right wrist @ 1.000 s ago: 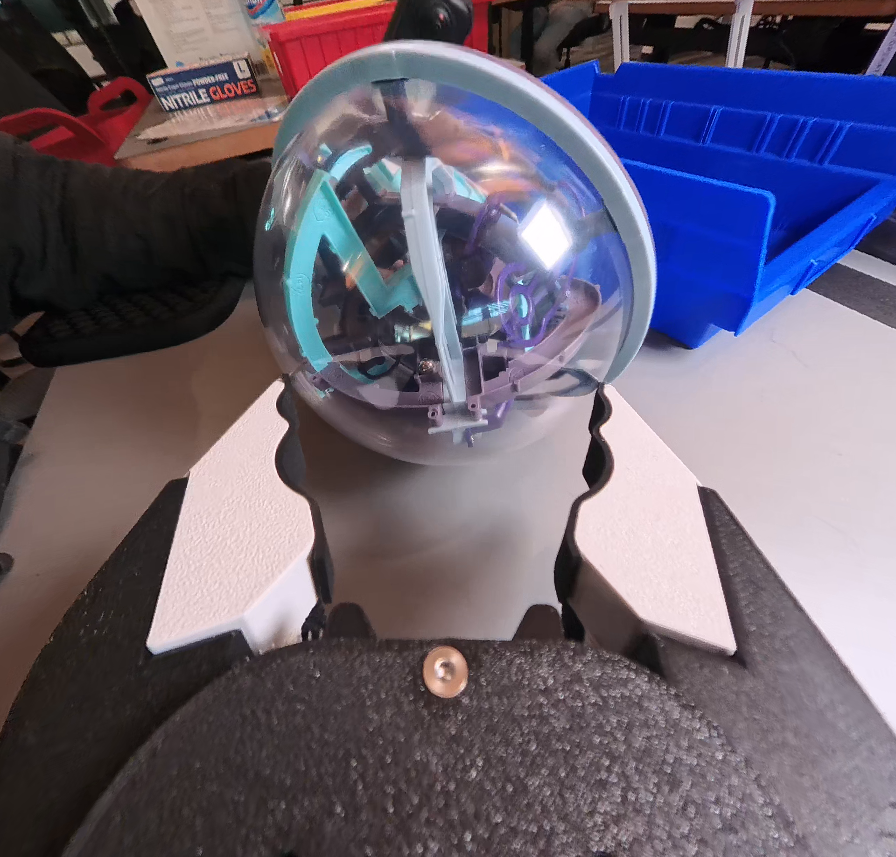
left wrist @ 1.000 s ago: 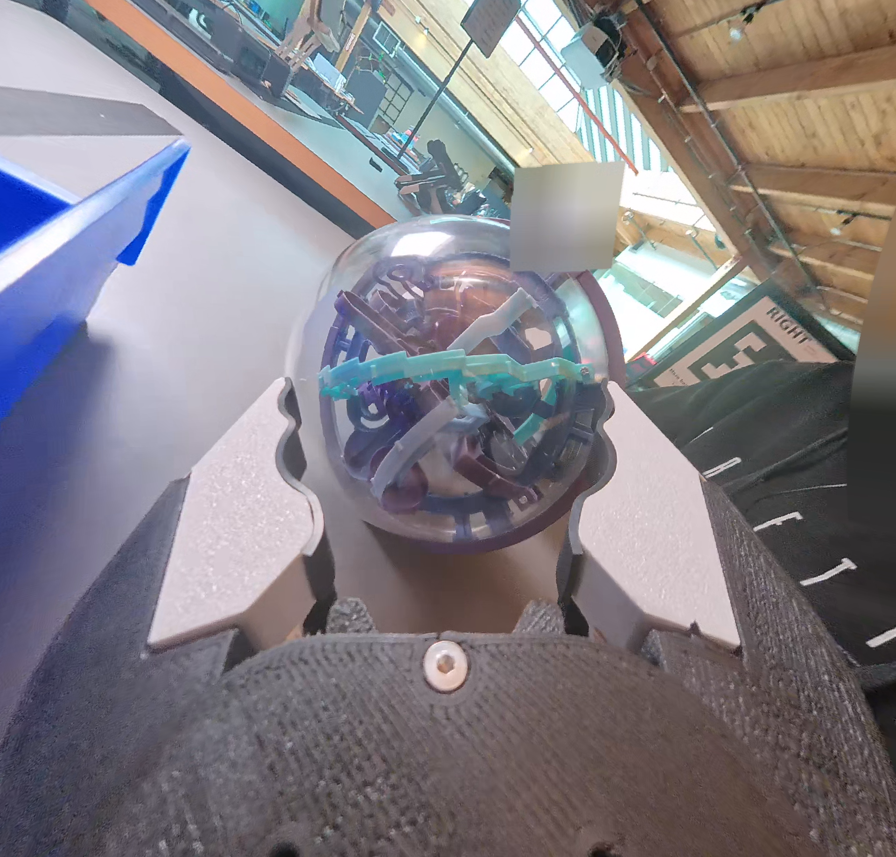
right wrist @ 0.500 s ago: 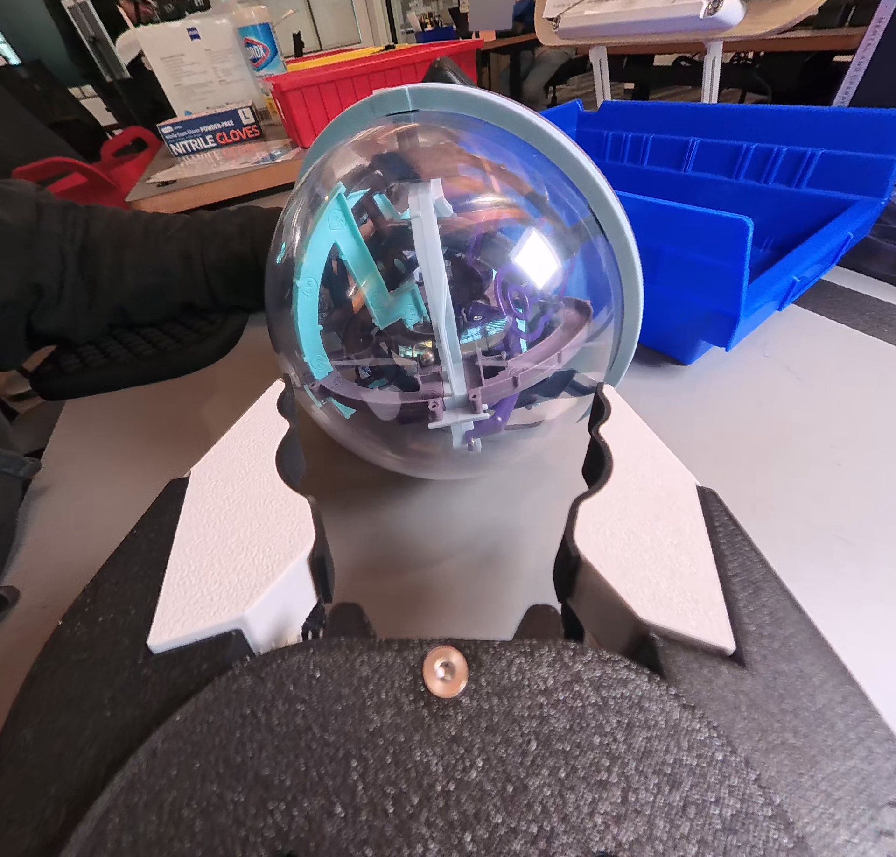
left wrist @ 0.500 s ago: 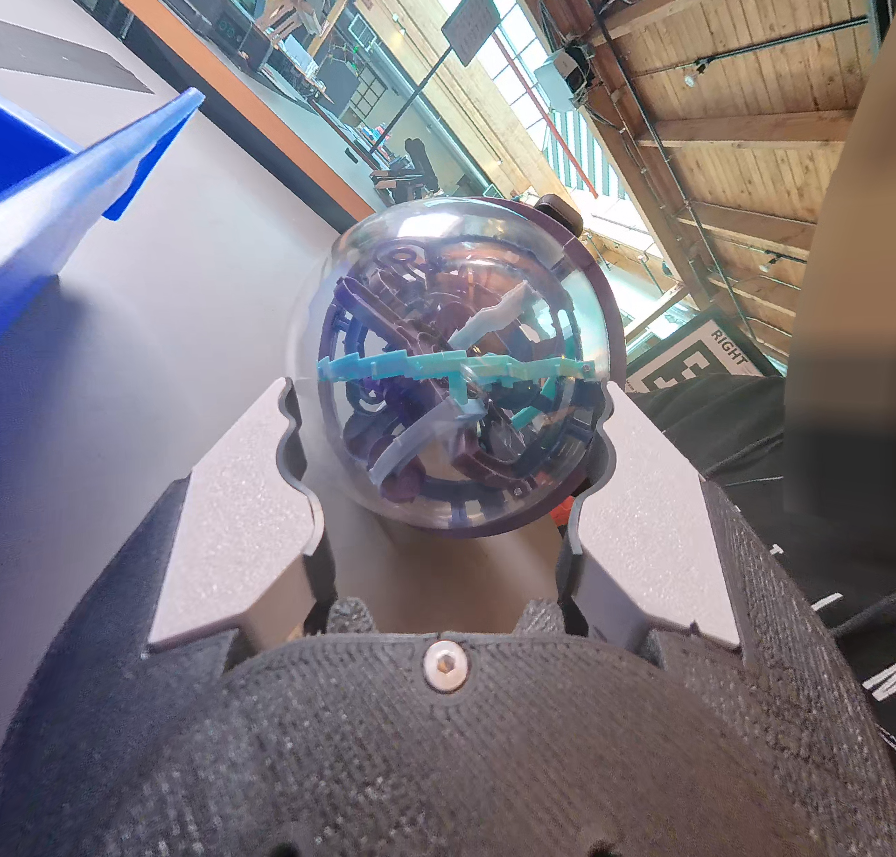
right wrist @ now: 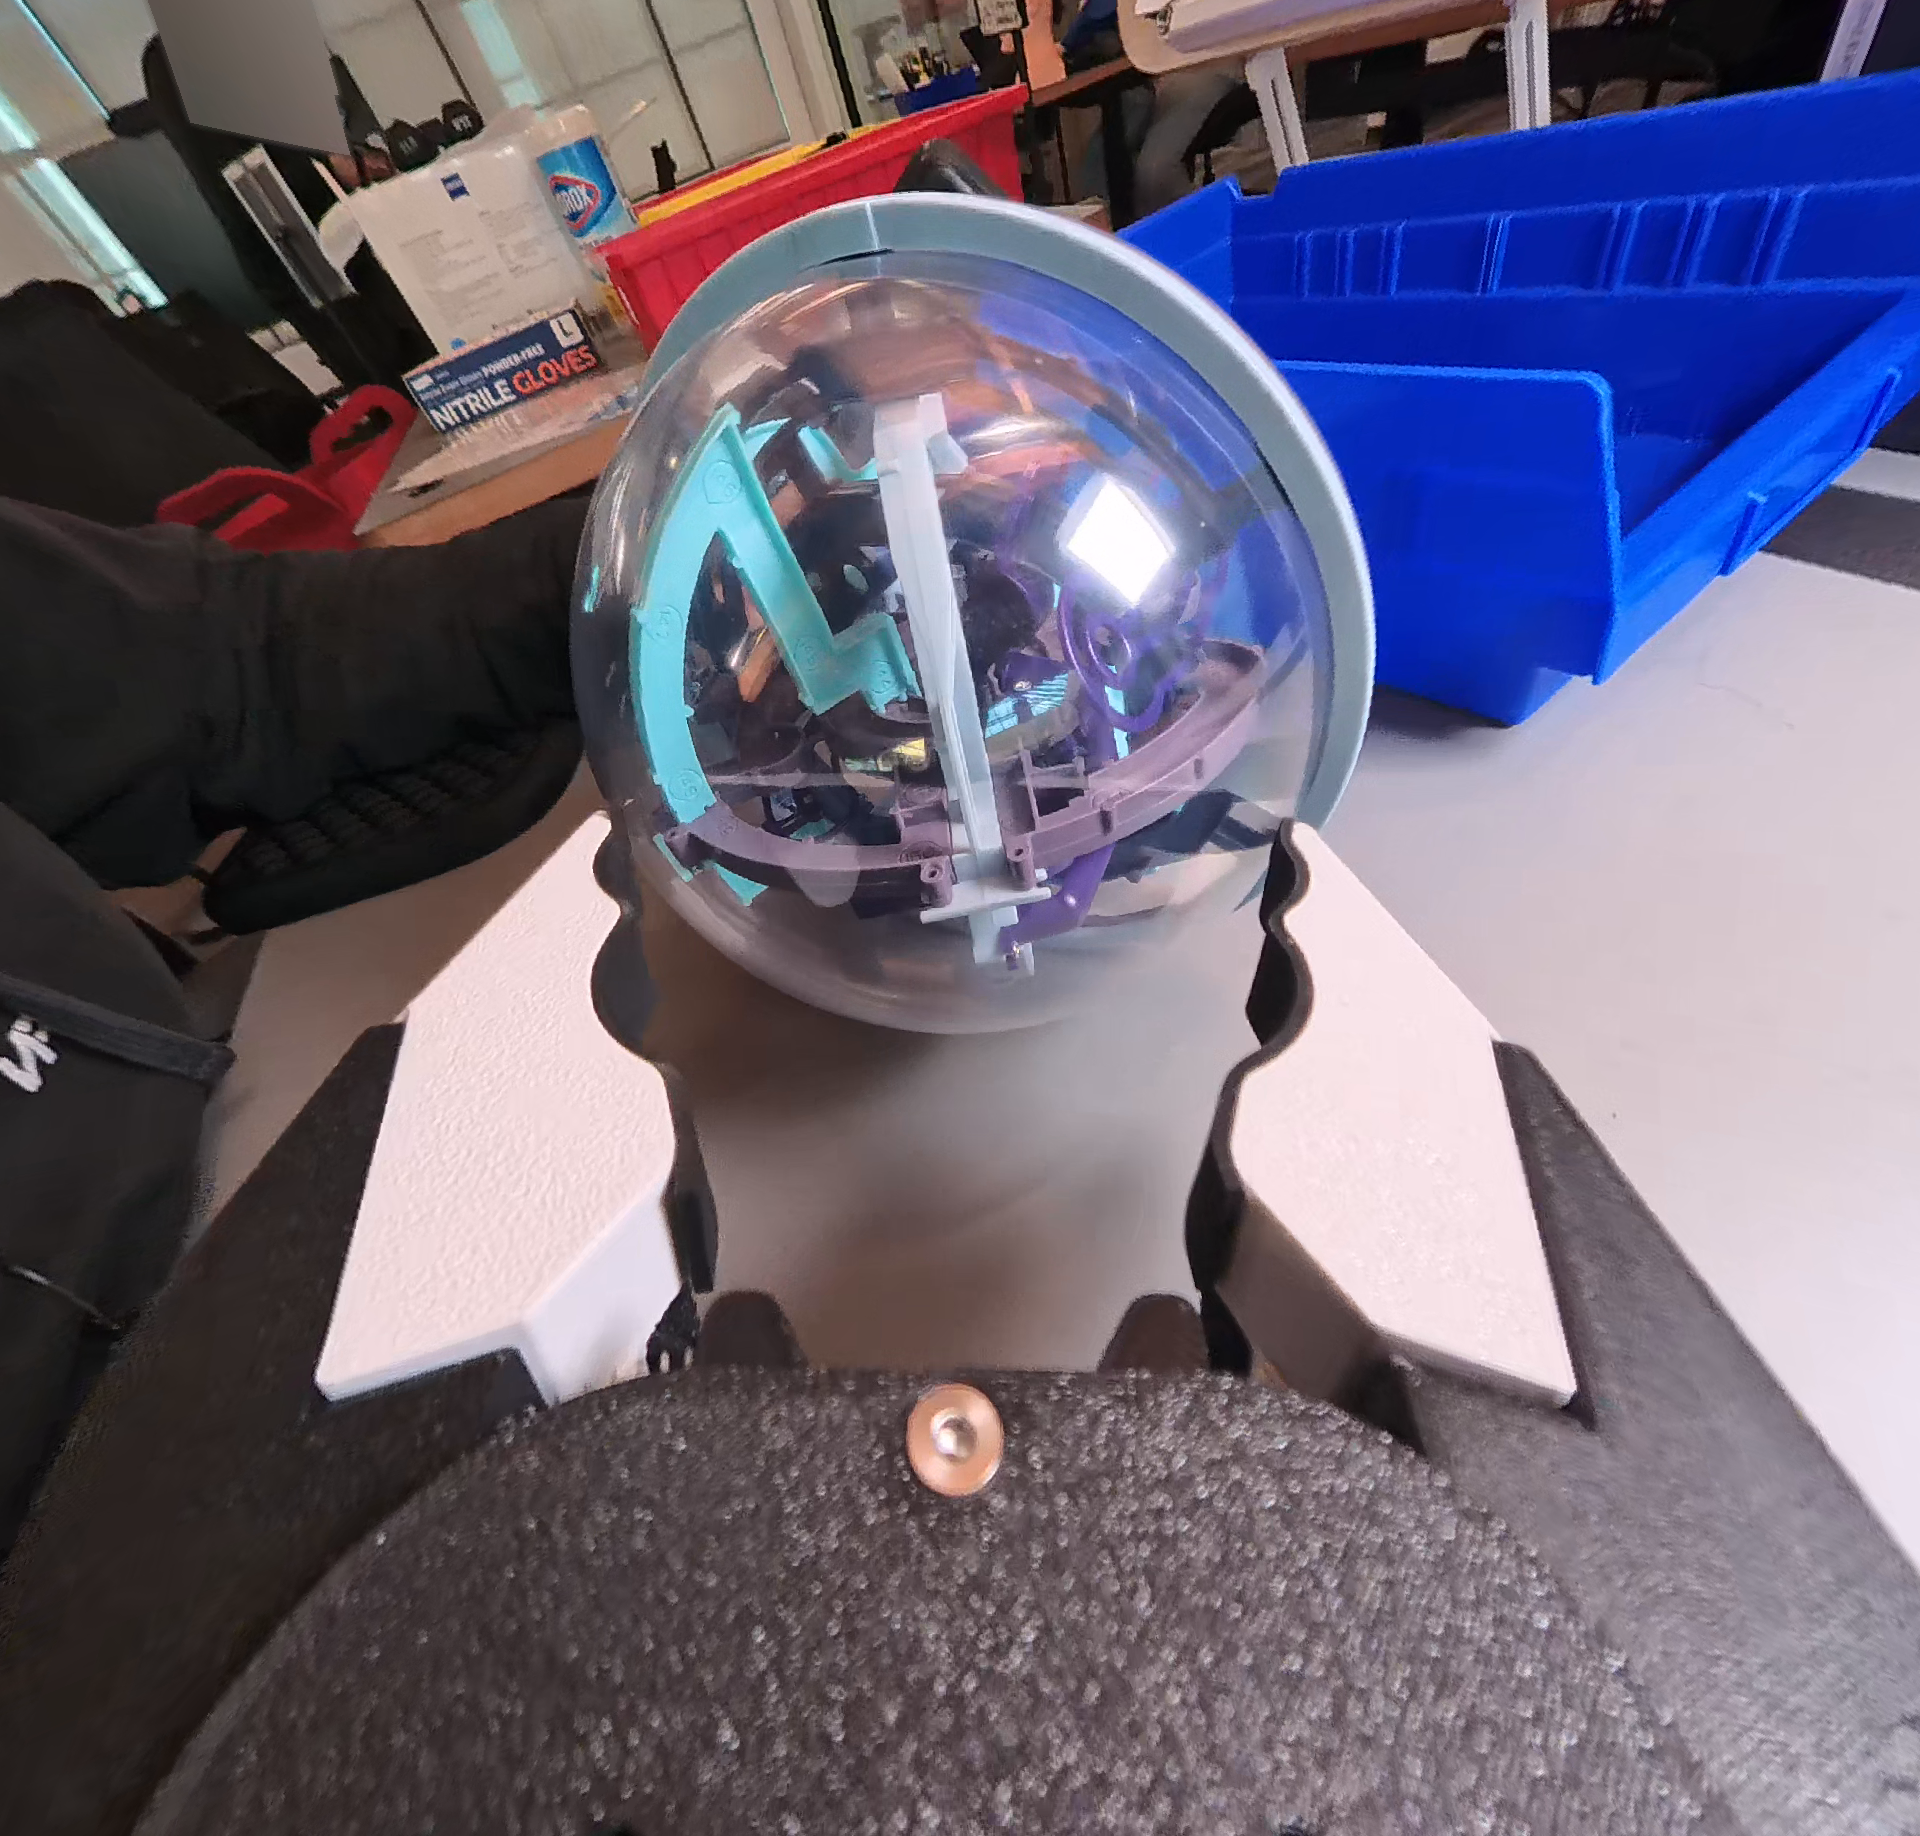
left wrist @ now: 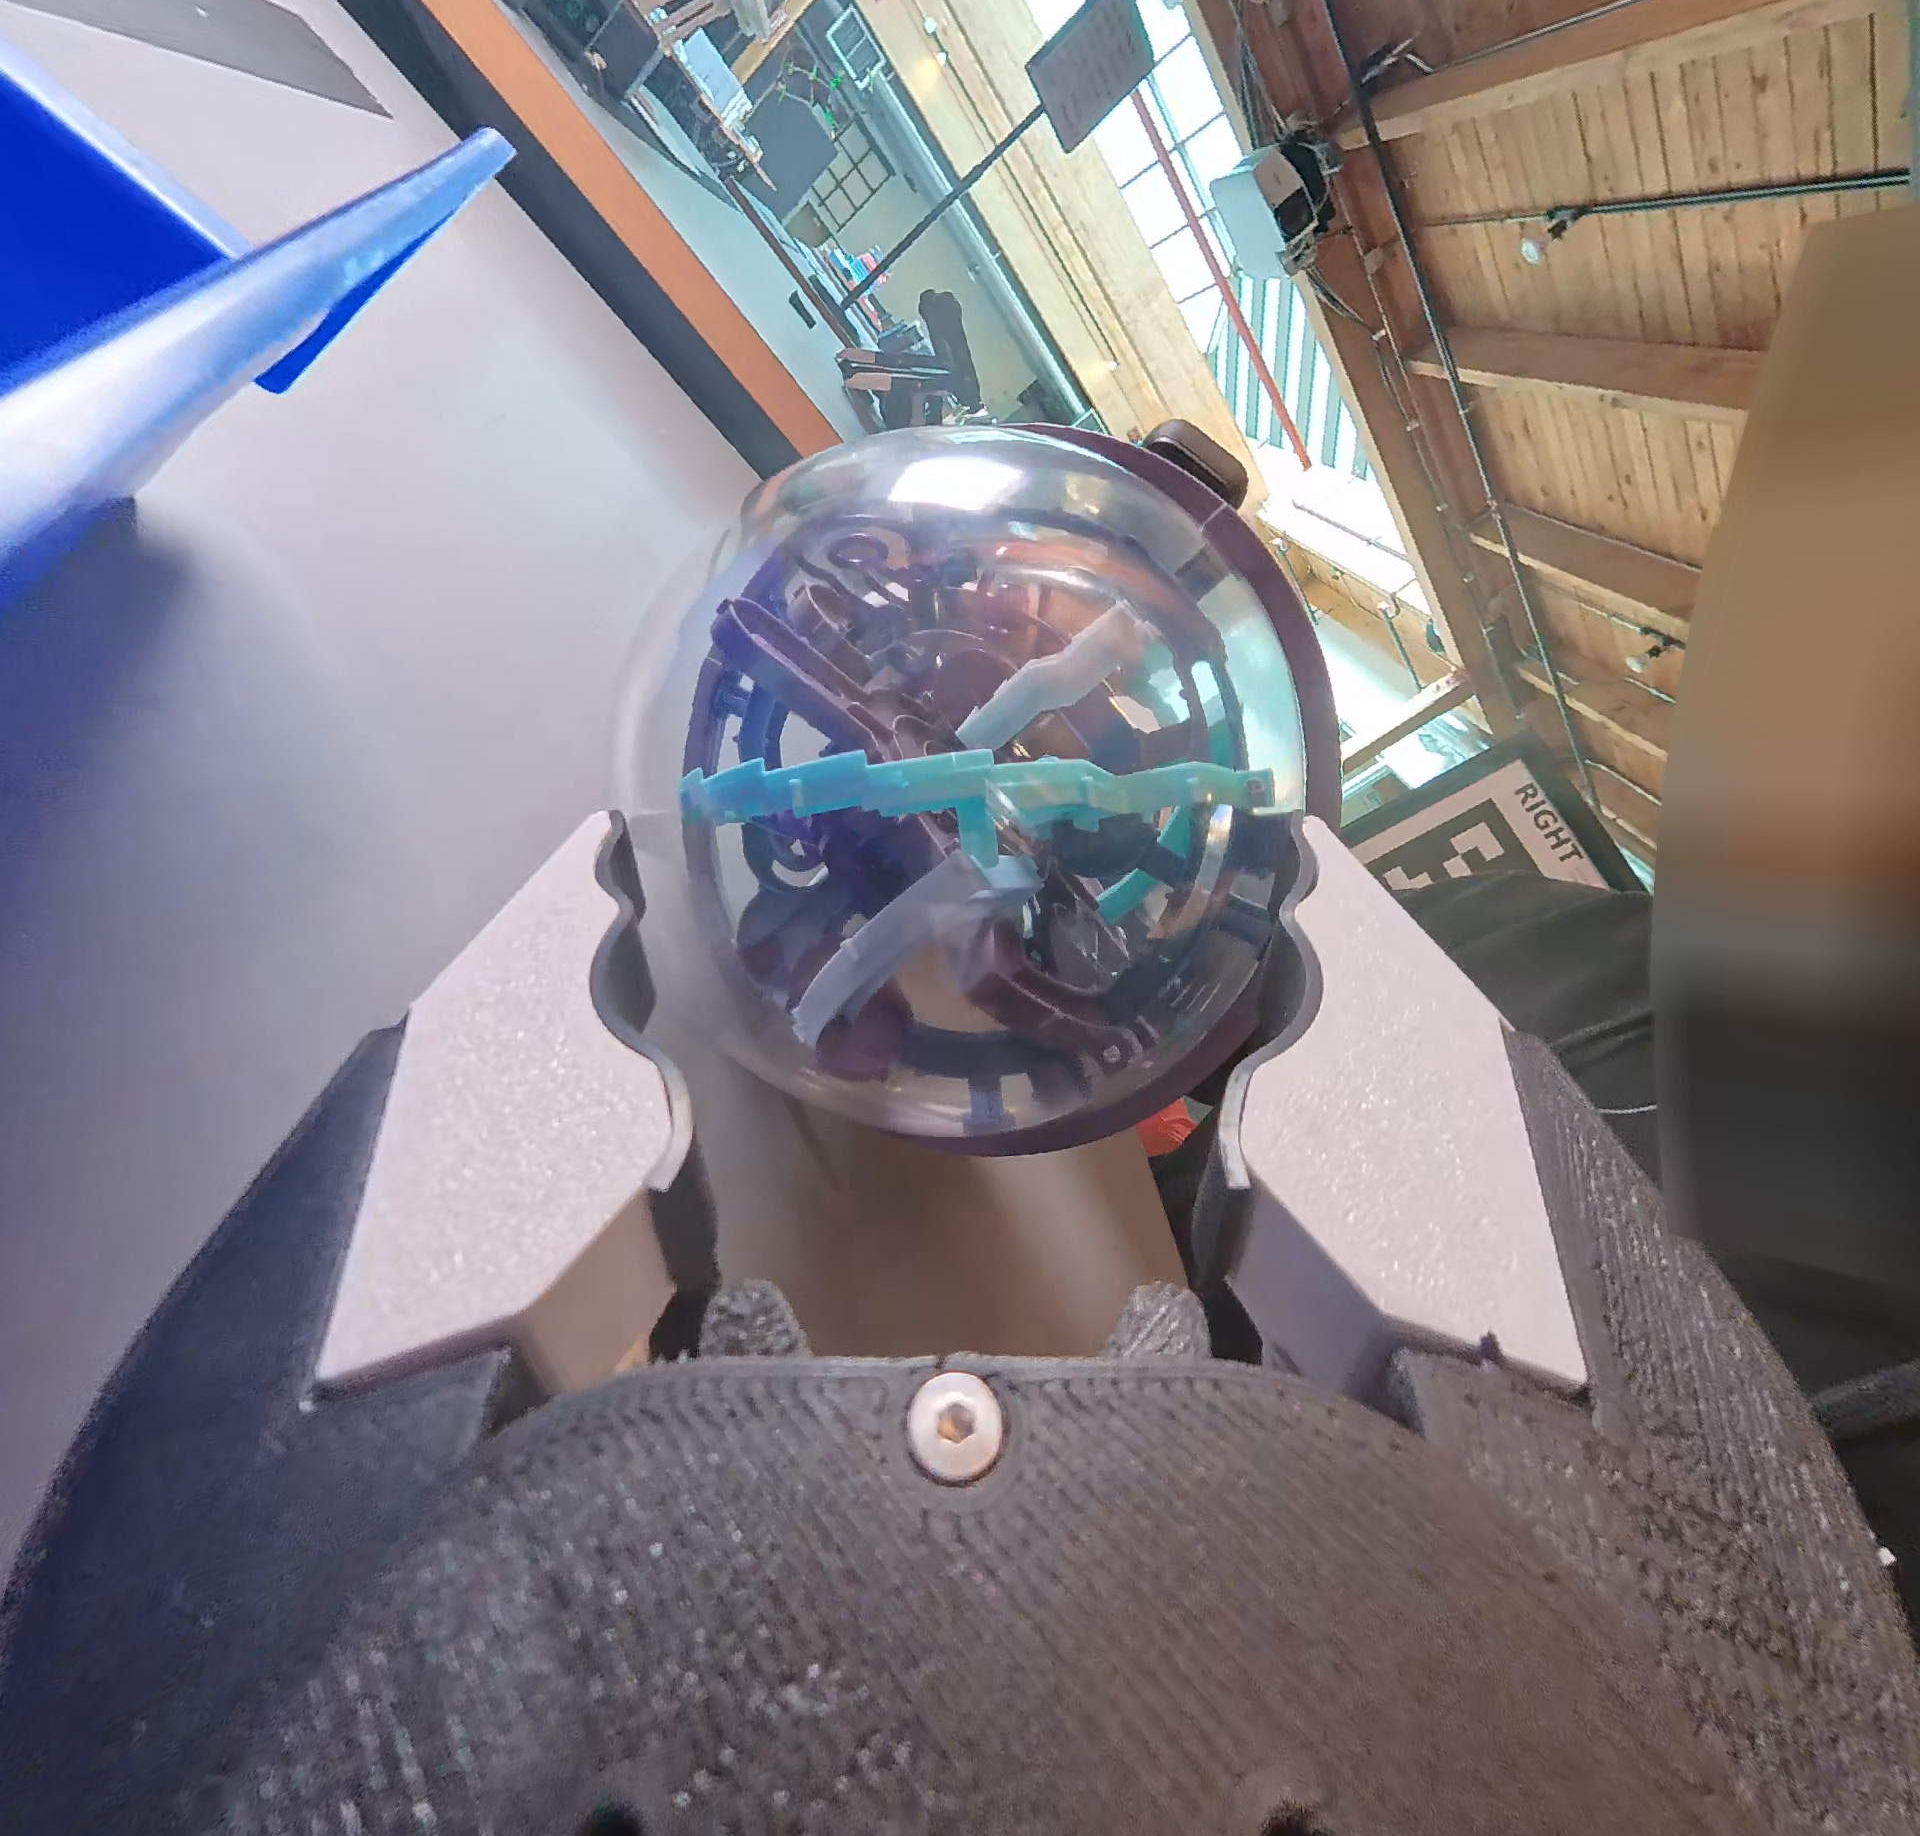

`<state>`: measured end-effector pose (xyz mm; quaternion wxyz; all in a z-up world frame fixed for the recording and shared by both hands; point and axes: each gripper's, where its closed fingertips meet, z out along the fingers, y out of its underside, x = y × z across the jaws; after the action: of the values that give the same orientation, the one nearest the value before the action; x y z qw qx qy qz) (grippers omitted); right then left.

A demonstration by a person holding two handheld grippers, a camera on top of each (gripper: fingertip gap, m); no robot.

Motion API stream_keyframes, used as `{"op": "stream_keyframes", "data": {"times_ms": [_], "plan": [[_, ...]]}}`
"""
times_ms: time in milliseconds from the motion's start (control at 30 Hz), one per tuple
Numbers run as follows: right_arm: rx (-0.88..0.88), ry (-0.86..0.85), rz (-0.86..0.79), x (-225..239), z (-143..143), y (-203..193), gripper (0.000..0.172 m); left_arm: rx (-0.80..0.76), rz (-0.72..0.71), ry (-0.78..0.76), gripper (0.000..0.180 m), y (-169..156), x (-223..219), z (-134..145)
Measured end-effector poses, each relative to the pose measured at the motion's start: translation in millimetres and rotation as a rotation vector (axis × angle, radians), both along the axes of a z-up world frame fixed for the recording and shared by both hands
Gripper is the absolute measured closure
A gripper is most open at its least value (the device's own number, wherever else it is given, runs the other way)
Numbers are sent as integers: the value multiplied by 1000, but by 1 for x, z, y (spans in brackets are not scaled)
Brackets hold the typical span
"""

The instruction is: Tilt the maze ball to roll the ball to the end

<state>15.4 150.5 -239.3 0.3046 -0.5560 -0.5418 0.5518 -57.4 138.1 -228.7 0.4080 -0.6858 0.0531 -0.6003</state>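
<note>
Maze ball (right wrist: pixel 966 623), a clear sphere with teal, pale grey and purple tracks inside and a grey-blue rim around its middle, sits between both grippers, above the pale desk (right wrist: pixel 1621 851). The right gripper (right wrist: pixel 951 856) has its jaws spread wide, and the wavy dark fingertips (right wrist: pixel 1280 856) meet the sphere low on each side, so it is gripping the ball. From the other side, the left gripper (left wrist: pixel 951 856) is also spread wide around the ball (left wrist: pixel 977 789); its right fingertip (left wrist: pixel 1288 861) lies against the dark rim, while whether the left one touches the clear shell cannot be told. A black sleeve (right wrist: pixel 260 664) reaches in just left of the ball. A blue bin (right wrist: pixel 1558 415) stands on the desk to the right, near the ball. Behind it are a red bin (right wrist: pixel 831 165) and a glove box (right wrist: pixel 509 378).
</note>
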Motion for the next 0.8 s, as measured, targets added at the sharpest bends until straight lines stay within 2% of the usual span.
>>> {"op": "stream_keyframes", "data": {"times_ms": [100, 200, 333, 467, 500, 600, 700, 800], "plan": [[-99, -15, -6, 0, 0, 3, 56, 24, -14, 30, 56, -2, 3, -3], [-198, -35, 1, 2, -2, 5, 58, 125, 2, 52, 46, -3, 6, 5], [-335, -64, 10, 3, -4, 5, 64, 290, 42, 174, 36, -6, 10, 12], [-484, -95, 38, 4, -5, 0, 75, 338, 76, 383, 37, -2, 16, 1], [-495, -106, 52, 4, -6, -3, 76, 336, 76, 389, 36, -2, 18, 2], [-414, -163, 101, 6, -16, -16, 76, 268, 65, 351, 36, -2, 17, 4], [-177, -233, 143, 7, -33, -30, 82, 143, 39, 282, 37, -3, 12, 2], [65, -253, 176, 10, -43, -35, 78, 51, 8, 253, 37, -6, 10, -3]]}}
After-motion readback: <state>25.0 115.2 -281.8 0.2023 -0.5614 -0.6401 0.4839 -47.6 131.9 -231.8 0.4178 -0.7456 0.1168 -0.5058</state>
